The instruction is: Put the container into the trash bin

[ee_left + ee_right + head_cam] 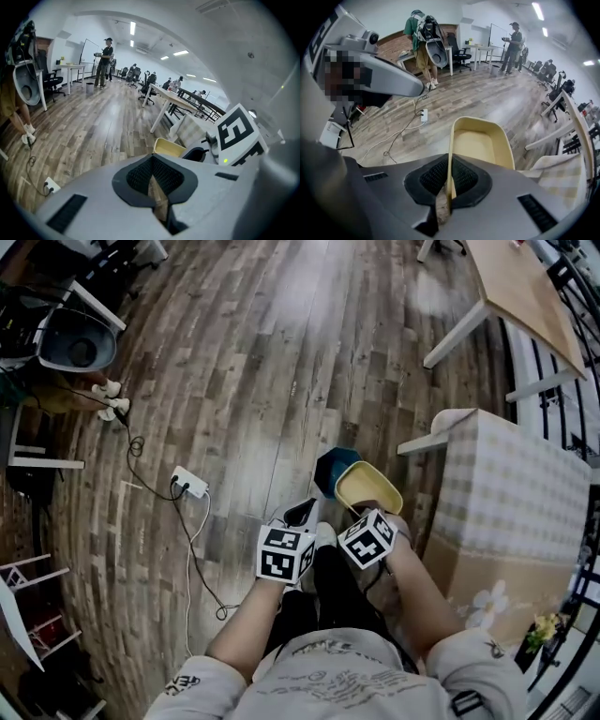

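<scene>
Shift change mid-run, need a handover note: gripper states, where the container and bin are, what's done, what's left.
Left gripper: shut, empty.
Right gripper: shut on the rim of the yellow container, held in the air.
Trash bin: dark teal, on the wood floor, partly covered by the container in the head view.
Done: container gripped and at the bin.
Left: get it over the opening, then release.

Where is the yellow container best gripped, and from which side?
Grip the container by its thin side wall, coming over the rim with one pad inside, one outside: the wall is slim enough for the jaws. The right gripper pinches it so.
</scene>
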